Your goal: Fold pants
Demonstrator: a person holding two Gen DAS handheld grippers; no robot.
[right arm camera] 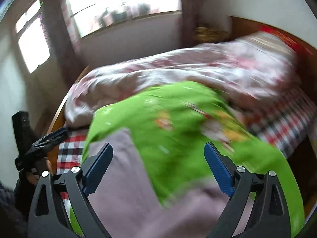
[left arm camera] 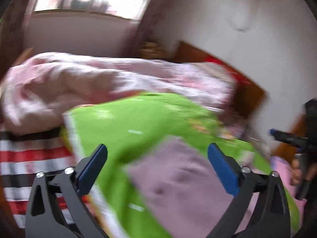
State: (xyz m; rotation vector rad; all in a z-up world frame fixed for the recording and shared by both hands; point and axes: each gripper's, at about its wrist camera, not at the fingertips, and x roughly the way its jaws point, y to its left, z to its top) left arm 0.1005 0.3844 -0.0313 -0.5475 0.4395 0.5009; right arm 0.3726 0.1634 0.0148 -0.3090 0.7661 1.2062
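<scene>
The mauve pants (left arm camera: 178,178) lie in soft folds on a green blanket (left arm camera: 138,119) on the bed, just below and between the fingers of my left gripper (left arm camera: 157,146). That gripper is open and hovers over the cloth with nothing in it. In the right wrist view the pants (right arm camera: 122,178) stretch from the lower left across the bottom. My right gripper (right arm camera: 158,145) is open above them and holds nothing. Each gripper shows in the other's view: the right gripper (left arm camera: 291,138) at the right edge, the left gripper (right arm camera: 47,138) at the left edge. Both views are blurred.
A crumpled pink floral quilt (left arm camera: 79,79) is heaped behind the green blanket (right arm camera: 168,119). A red, black and white checked sheet (right arm camera: 287,123) covers the mattress. A wooden headboard (left arm camera: 247,91) stands against the white wall, and a bright window (right arm camera: 122,0) is at the back.
</scene>
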